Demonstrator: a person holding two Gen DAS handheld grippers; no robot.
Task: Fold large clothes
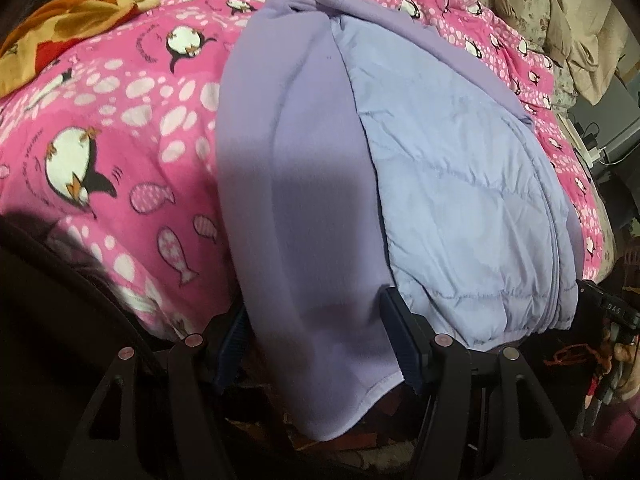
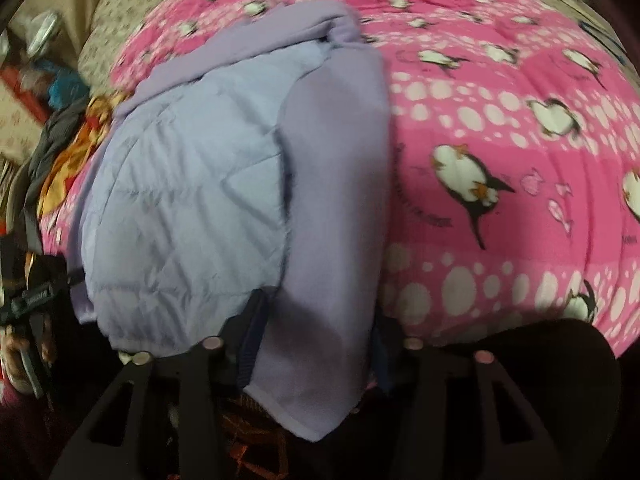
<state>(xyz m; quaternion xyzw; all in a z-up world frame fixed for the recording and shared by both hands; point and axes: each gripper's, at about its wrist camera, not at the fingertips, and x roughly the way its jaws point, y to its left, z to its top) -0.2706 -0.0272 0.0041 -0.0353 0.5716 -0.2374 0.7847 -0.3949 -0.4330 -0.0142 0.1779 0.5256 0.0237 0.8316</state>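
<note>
Between each claw's spread fingers: lilac jacket (image 1: pixel 400 168) hem.

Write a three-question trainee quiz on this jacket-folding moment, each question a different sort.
1. True or false: the lilac jacket lies on a plain white sheet.
2. What straddles the smooth panel at the near hem in the left wrist view? A) left hand-held gripper B) a hanger
3. Fill in: the pink blanket is printed with ____.

Key: 1 false; 2 A; 3 penguins.
</note>
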